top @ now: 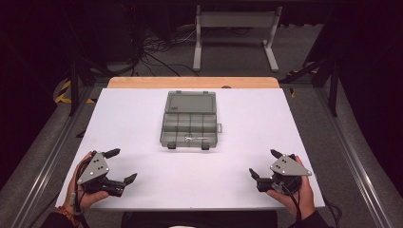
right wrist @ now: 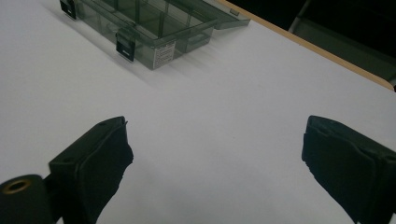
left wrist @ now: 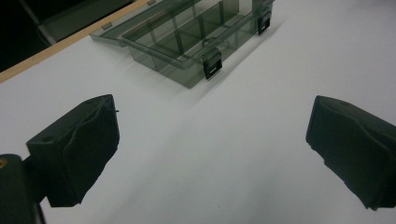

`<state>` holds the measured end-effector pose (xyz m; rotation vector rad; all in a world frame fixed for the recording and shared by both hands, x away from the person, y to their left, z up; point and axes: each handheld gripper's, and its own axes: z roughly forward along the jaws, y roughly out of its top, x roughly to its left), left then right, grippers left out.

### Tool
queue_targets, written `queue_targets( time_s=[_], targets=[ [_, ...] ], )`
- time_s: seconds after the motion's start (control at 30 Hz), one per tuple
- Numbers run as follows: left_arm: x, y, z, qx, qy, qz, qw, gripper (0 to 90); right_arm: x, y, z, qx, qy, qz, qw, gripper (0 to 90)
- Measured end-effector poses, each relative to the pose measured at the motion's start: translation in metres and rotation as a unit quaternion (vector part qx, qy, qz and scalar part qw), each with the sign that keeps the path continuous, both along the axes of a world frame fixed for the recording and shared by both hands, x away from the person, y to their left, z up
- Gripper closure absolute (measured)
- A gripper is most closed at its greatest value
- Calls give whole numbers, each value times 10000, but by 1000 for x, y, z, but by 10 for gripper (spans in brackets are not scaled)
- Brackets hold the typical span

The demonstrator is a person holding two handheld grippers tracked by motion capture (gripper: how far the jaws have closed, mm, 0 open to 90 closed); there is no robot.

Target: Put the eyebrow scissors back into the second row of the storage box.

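Item: organiser box (top: 189, 124), smoky clear plastic, lid swung flat, 2 latches facing the person; sits ahead of and between both tools. Left gripper (top: 117, 165) and right gripper (top: 263, 163): jaws spread, empty, well short of it (probably a ready pose).

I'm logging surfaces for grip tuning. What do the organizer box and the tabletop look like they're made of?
Box: likely smoky translucent hard plastic, glossy; the dividers show through its walls, and the latches are black. Tabletop: a matte white sheet, material unclear, over what looks like a wooden board whose light edge shows at the far side.
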<state>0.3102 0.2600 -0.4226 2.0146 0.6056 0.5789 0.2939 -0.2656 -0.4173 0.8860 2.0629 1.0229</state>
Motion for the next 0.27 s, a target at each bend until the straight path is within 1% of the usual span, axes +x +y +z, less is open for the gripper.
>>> queue_targets(
  time_s=[0.17, 0.23, 0.27],
  targets=[
    [1, -1, 1, 21, -18, -16, 10000, 36, 0, 0, 0, -4, -5, 5, 10000, 81],
    [1, -2, 1, 1, -18, -1, 10000, 36, 0, 0, 0, 35, 1, -12, 10000, 81],
    [1, -2, 1, -10, -17, -2, 10000, 36, 0, -1, 0, 65, -40, -19, 10000, 81]
  ],
)
